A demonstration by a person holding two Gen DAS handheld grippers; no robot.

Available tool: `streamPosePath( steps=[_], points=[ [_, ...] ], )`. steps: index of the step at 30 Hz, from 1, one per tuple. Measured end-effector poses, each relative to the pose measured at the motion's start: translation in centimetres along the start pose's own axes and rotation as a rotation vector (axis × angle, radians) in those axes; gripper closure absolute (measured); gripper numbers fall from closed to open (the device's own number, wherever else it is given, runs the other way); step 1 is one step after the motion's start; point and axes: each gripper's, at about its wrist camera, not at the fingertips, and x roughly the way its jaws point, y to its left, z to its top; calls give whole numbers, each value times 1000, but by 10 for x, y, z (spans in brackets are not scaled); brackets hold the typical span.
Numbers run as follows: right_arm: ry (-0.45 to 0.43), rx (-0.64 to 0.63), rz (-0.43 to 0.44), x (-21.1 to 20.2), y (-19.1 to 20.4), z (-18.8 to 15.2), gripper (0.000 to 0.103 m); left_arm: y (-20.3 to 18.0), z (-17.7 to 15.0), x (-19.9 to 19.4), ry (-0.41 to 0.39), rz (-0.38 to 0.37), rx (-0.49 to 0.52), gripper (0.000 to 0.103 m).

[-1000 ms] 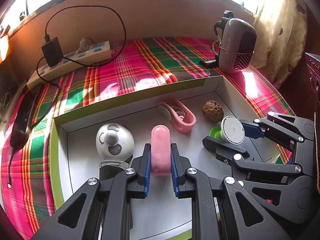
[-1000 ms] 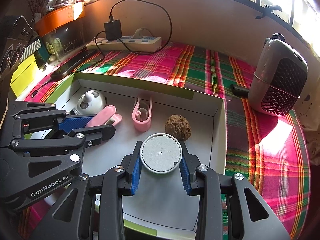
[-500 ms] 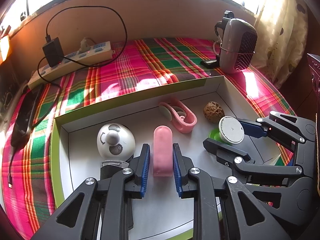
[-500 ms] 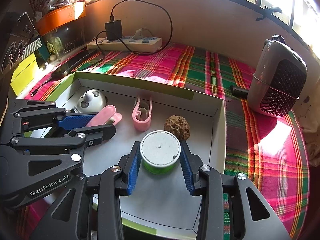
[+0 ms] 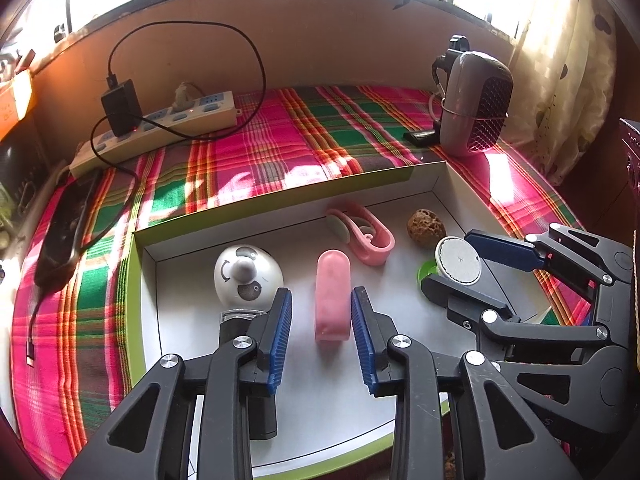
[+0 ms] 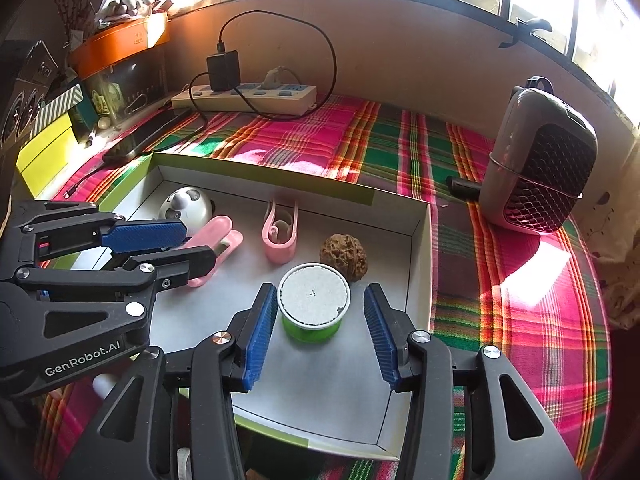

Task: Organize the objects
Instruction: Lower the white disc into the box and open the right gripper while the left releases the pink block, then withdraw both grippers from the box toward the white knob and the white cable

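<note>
A shallow white box with a green rim lies on the plaid cloth. Inside it my left gripper is open around a pink clip lying on the floor, pads clear of it. My right gripper is open around a green cup with a white lid standing on the box floor. The box also holds a panda-faced white ball, a pink loop clip and a walnut.
A power strip with a black charger and cable lies at the back left. A grey heater stands at the back right. A dark phone lies left of the box. Shelf clutter stands at far left in the right wrist view.
Both grippers opened: the left let go of the pink clip, the right set down and let go of the green cup. Both objects now rest on the box floor.
</note>
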Motion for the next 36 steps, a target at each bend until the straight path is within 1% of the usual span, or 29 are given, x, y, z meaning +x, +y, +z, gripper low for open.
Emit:
streamPosePath(
  steps=[2, 6, 13, 20, 29, 36],
  points=[
    [-6, 4, 0, -4, 1, -1, 53, 0, -1, -5, -6, 4, -3, 74],
    [-23, 10, -4, -13, 2, -3, 53, 0, -5, -15, -26, 8, -5, 74],
    [-54, 24, -6, -32, 8, -8, 53, 4, -15, -34, -53, 37, -26, 74],
    [-76, 30, -18, -52, 14, -17, 53, 9, -30, -57, -91, 37, -49, 74],
    [-98, 61, -34, -75, 15, -34, 53, 17, -55, -80, -111, 21, -86, 74],
    [-76, 94, -42, -87, 15, -60, 53, 19, -79, -89, -104, -19, -114, 74]
  ],
)
